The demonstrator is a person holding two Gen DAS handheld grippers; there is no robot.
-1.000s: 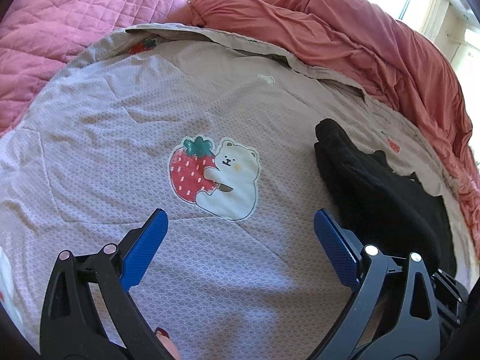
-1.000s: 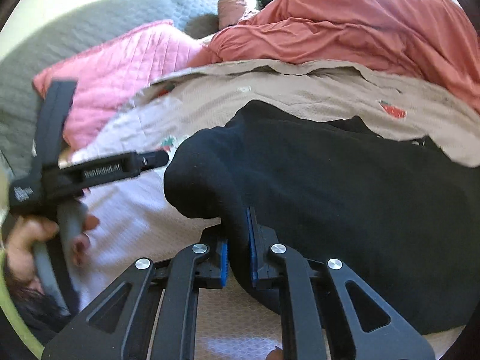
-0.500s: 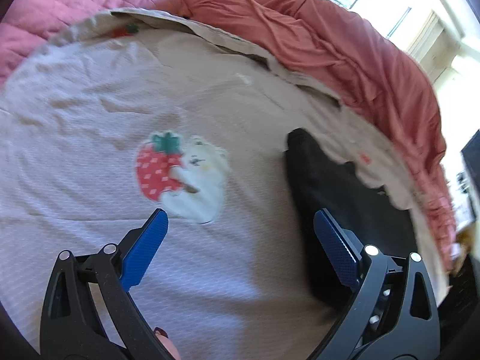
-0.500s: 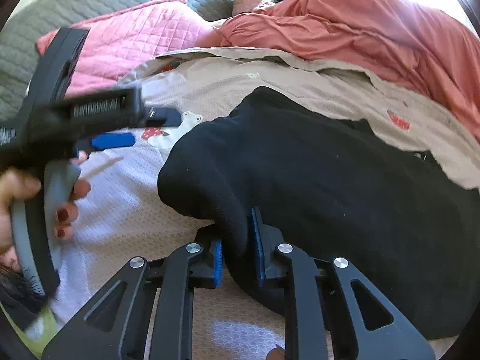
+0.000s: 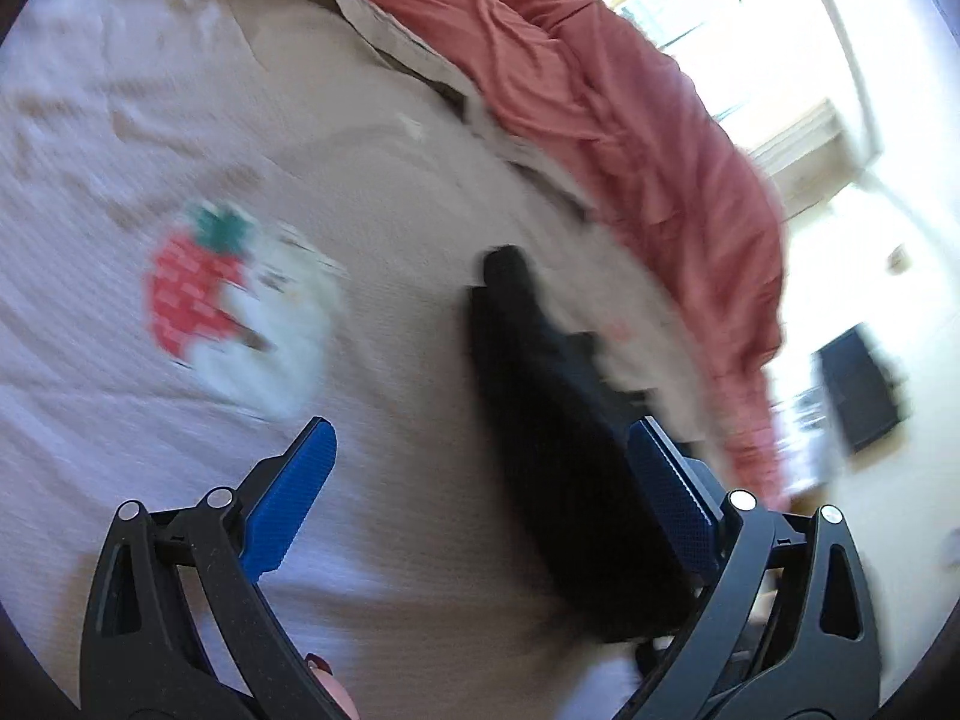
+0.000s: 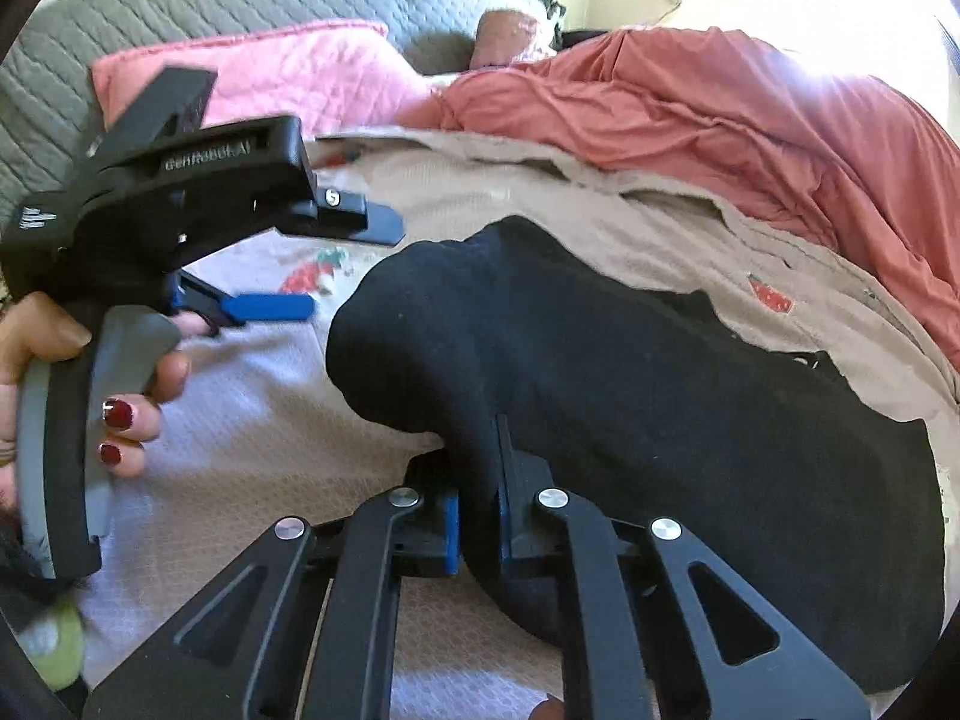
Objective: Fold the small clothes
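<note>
We are in the folding step: our right gripper point(image 6: 477, 516) is clamped on the near edge of the black garment point(image 6: 630, 372) lying on the bedspread point(image 5: 390, 252), our left gripper point(image 5: 480, 480) hangs with jaws apart beside it, and next we probably must bring it to grasp another edge.
</note>
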